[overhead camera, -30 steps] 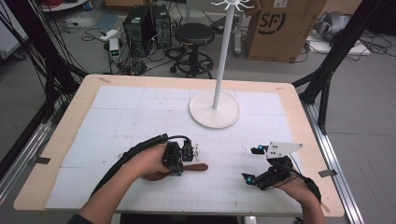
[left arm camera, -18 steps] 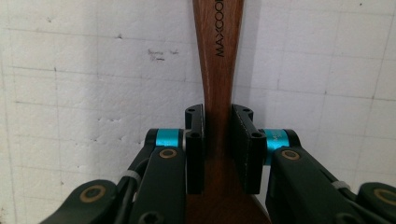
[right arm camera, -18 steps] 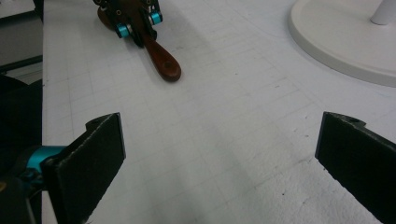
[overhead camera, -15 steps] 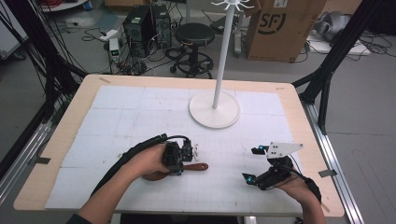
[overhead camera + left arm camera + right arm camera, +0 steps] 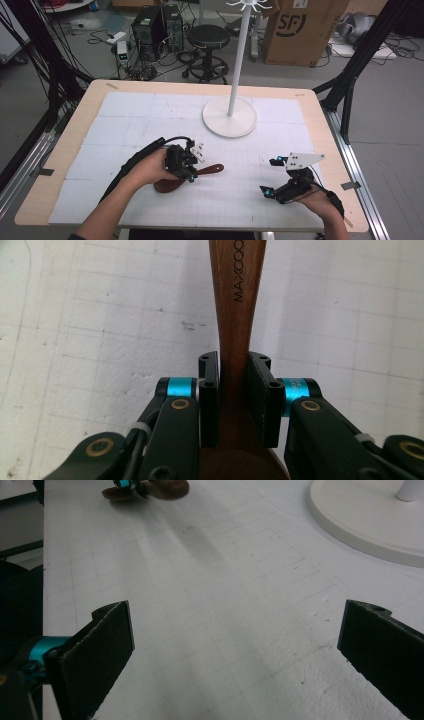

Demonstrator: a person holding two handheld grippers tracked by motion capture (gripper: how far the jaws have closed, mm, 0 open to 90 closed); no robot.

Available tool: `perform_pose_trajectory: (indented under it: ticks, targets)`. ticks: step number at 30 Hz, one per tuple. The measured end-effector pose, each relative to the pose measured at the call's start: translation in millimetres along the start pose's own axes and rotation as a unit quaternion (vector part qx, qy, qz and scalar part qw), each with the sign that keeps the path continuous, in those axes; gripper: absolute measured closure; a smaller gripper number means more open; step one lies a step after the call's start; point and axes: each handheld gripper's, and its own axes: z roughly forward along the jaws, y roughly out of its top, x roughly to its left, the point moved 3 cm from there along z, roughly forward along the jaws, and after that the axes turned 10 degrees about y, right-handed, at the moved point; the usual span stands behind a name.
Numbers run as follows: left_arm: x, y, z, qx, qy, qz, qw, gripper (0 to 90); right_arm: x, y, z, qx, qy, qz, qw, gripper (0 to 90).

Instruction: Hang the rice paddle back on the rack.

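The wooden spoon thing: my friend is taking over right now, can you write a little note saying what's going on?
Left gripper: shut on the narrow neck of the wooden spoon, with the handle pointing away toward the right gripper's side.
Right gripper: open, holding nothing, resting low over the white mat near the table's right front.
White stand: upright at the back middle of the mat, nothing hanging on its hooks as far as the high view shows.
Done: the spoon is gripped.
Left: probably carrying the spoon somewhere, perhaps to the stand; the pictures do not settle where.
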Motion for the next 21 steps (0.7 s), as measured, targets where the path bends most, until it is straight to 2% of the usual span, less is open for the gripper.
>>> perform_pose_trajectory:
  ticks: [5, 9, 11, 17, 21]
  targets:
    - [4.9, -0.4, -8.8, -0.024, 0.002, -0.012, 0.9996, 76.7, 0.2, -0.2, 0.1, 0.001, 0.000, 0.000, 1.0000, 0.4]
    - [8.7, -0.7, -15.6, -0.047, -0.001, -0.031, 0.9984, 76.7, 0.1, -0.5, 0.2, 0.001, 0.000, 0.000, 1.0000, 0.4]
    - [10.9, -0.7, -19.0, -0.056, 0.001, -0.034, 0.9978, 76.8, -0.2, -0.5, 0.2, 0.000, -0.001, -0.002, 1.0000, 0.4]
    - [15.4, -1.0, -30.2, -0.090, -0.005, -0.051, 0.9946, 76.9, 0.8, -0.3, -0.4, 0.000, 0.000, 0.001, 1.0000, 0.4]
    - [18.6, -1.5, -37.4, -0.113, -0.010, -0.063, 0.9915, 77.0, 0.8, -0.4, 0.0, 0.000, 0.001, 0.000, 1.0000, 0.4]
